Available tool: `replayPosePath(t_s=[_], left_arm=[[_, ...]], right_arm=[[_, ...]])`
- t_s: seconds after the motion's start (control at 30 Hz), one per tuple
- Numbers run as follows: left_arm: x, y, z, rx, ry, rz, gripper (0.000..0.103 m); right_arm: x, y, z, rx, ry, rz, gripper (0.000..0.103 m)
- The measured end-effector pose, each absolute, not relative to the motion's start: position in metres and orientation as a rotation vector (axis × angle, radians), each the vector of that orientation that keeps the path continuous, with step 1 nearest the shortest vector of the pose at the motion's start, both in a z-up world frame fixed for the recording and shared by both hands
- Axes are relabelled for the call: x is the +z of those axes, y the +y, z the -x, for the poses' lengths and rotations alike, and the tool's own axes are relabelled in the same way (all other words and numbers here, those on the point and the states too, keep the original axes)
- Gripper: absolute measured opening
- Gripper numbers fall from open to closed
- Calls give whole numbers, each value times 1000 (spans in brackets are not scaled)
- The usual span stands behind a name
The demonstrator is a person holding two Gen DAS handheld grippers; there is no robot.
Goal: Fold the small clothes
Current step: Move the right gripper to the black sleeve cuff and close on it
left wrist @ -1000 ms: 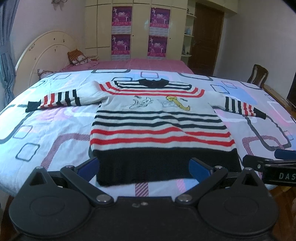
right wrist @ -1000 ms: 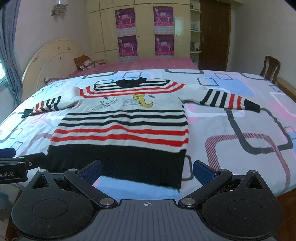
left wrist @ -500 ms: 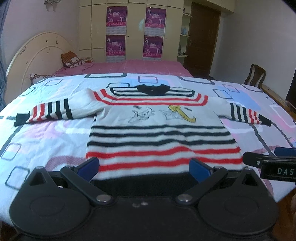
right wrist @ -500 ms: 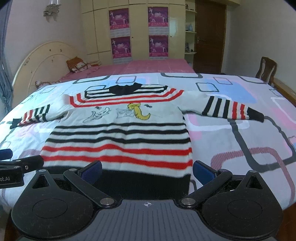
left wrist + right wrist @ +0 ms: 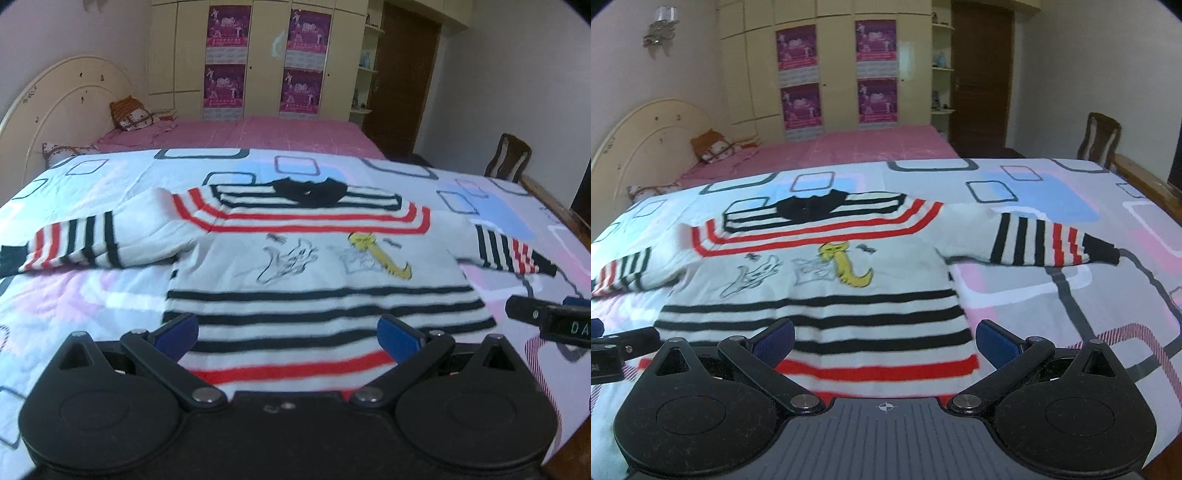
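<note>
Garment: striped sweater [image 5: 317, 280], front up, lying flat on the bed [image 5: 92, 295] over a quilt with a rounded-square print; collar toward the far side, both sleeves spread outward.
Sleeves: left sleeve [image 5: 85, 240] and right sleeve [image 5: 1034, 240] both straight, cuffs well apart from the body; no fold in either.
Hem: hidden under the tool bodies in both views; lower red stripe is the last part visible.
Left tongs [image 5: 288, 332]: released, blue pads spread wide, nothing between them; poised over the lower left body of the sweater. Contact with the cloth cannot be told.
Right tongs [image 5: 886, 339]: released likewise, empty; over the lower right body, right pad near the side edge.
Step in hand (judgement): approach to the first grasp; folding not yet begun.
Next move (judgement): each pair of tongs needs to settle on an edge or sleeve, pinch the knit only, not the quilt, then lift and carry it across the body.
Risk (judgement): thick knit may slip from a shallow pinch; quilt may be caught along with it.
</note>
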State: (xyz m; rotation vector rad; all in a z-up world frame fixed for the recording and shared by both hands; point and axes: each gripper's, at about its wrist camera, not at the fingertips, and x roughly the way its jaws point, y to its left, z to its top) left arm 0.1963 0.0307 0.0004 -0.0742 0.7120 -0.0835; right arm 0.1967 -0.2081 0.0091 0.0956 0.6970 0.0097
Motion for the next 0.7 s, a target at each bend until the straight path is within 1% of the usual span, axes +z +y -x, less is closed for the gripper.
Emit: replayPosePath(t_s=[0.33, 0.57, 0.7], left_arm=[[-17, -25, -264, -172, 742, 91, 103], [-35, -71, -331, -203, 835, 147, 103], [-45, -105, -358, -164, 839, 71, 103]], right_arm=[[-16, -281, -265, -61, 722, -142, 103], [-40, -386, -319, -157, 709, -286, 103], [-58, -450, -343, -223, 696, -410, 103]])
